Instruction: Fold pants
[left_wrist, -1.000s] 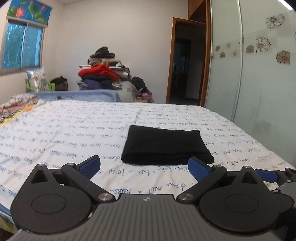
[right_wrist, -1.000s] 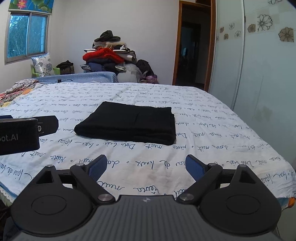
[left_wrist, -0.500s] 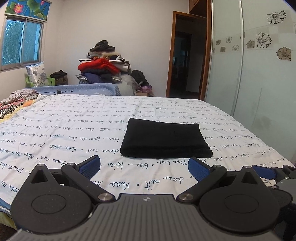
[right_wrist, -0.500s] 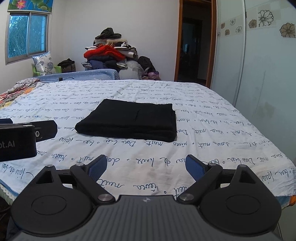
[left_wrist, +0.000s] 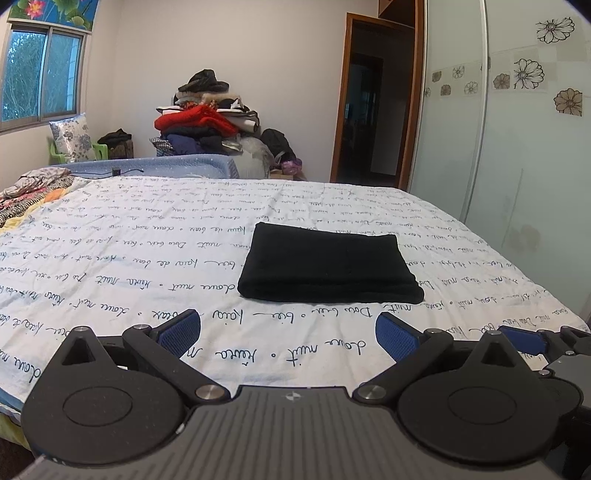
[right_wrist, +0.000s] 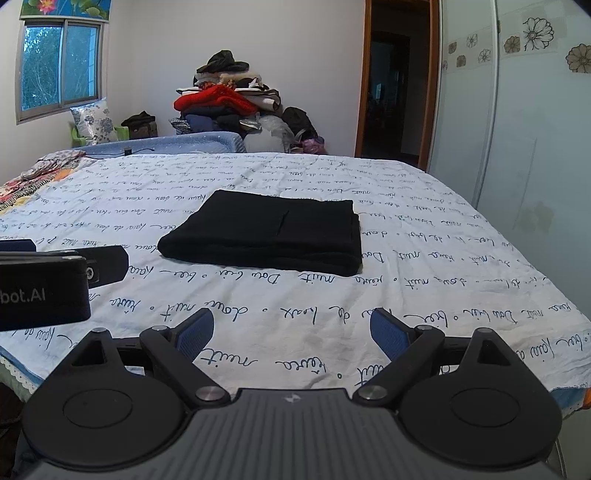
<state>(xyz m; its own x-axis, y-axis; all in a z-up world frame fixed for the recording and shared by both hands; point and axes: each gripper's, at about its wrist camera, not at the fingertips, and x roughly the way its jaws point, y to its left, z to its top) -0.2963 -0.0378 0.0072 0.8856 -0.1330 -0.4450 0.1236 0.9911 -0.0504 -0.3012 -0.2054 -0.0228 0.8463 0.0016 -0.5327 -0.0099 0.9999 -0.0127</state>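
Observation:
The black pants lie folded into a neat rectangle on the bed; they also show in the right wrist view. My left gripper is open and empty, held back from the near edge of the pants. My right gripper is open and empty, also short of the pants and apart from them. The left gripper's body shows at the left edge of the right wrist view, and the right gripper's fingers show at the right edge of the left wrist view.
The bed has a white sheet printed with blue handwriting. A pile of clothes stands behind the bed. A patterned blanket lies at the far left. A glass wardrobe and an open doorway are on the right.
Both grippers have pulled back a little and risen, so the bed's near edge and the pants sit lower and farther. Both stay open and the pants have not moved.

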